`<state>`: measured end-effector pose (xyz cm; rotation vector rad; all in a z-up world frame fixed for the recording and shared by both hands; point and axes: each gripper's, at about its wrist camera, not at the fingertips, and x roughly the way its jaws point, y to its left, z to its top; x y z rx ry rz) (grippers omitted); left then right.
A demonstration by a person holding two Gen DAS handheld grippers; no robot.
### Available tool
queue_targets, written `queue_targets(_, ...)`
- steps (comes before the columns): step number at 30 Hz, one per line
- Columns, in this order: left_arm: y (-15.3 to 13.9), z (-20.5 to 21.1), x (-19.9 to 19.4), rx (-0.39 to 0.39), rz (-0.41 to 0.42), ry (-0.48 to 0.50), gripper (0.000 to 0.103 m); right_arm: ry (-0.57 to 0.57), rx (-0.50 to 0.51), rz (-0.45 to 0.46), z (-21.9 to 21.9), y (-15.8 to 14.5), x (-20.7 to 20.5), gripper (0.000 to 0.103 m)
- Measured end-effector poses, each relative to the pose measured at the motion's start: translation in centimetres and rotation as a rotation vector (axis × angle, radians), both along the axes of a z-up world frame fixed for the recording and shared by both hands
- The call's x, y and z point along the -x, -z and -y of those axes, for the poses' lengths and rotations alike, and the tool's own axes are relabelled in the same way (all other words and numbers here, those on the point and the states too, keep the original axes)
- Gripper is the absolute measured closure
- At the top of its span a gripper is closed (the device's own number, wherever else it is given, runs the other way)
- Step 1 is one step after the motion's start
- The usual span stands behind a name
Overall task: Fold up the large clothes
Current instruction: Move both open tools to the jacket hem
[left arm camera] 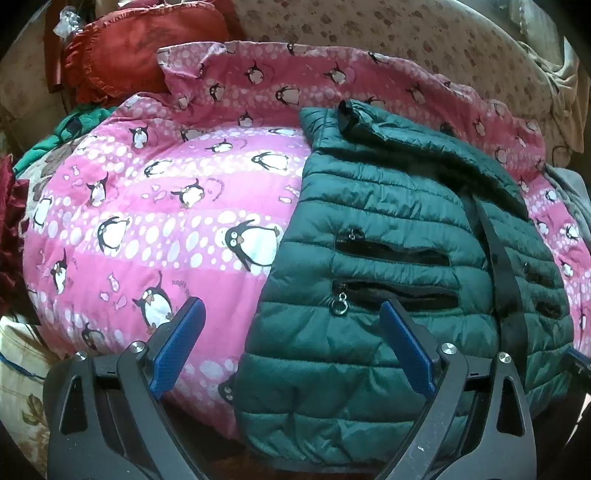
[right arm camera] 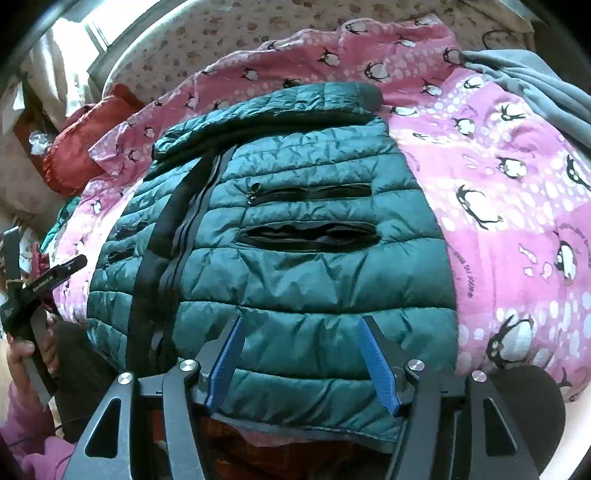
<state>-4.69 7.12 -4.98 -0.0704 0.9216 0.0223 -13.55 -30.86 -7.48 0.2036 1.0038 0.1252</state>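
A dark green quilted puffer jacket [left arm camera: 388, 229] lies on a pink penguin-print bedcover [left arm camera: 147, 221], front up, with open zip pockets and one sleeve folded across its top. My left gripper [left arm camera: 291, 314] is open and empty, over the jacket's lower left edge. In the right wrist view the jacket [right arm camera: 295, 229] fills the middle. My right gripper [right arm camera: 301, 325] is open and empty just above the jacket's hem. The left gripper's body also shows in the right wrist view [right arm camera: 33, 291], at the left edge in a hand.
A red frilled cushion [left arm camera: 136, 48] lies at the back left. A grey cloth [right arm camera: 535, 88] lies on the cover at the right. A green garment [left arm camera: 55, 136] pokes out at the far left. A beige floral sheet [left arm camera: 406, 33] lies behind.
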Motion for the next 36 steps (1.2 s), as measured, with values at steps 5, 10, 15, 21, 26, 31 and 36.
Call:
queue_targets(5, 0.4, -0.5, 0.2, 0.001, -0.02, -0.004, 0.007, 0.011, 0.009, -0.009, 0.7, 0.1, 0.3, 0.042)
queue_targets(10, 1.0, -0.9, 0.1, 0.006, -0.048, -0.007, 0.007, 0.022, 0.011, -0.016, 1.2, 0.3, 0.4, 0.042)
queue_targets(15, 1.4, -1.6, 0.1, 0.032, -0.082, 0.005, 0.007, 0.031, 0.025, -0.022, 1.6, 0.2, 0.5, 0.042)
queue_targets(21, 2.5, -3.8, 0.0, 0.165, -0.148, 0.003, 0.007, 0.043, 0.053, -0.019, 2.7, -0.1, 0.9, 0.042)
queue_targets(26, 3.6, -4.5, 0.2, 0.18, -0.188, 0.016, 0.007, 0.063, 0.07, -0.036, 4.1, 0.0, 1.0, 0.042)
queue_targets(31, 5.0, -4.3, 0.3, 0.254, -0.241, 0.047, 0.007, 0.073, 0.07, -0.058, 5.3, 0.3, 0.6, 0.042)
queue_targets(36, 6.2, -3.4, 0.4, 0.261, -0.287, 0.068, 0.007, 0.079, 0.077, -0.077, 5.9, 0.6, 0.2, 0.042)
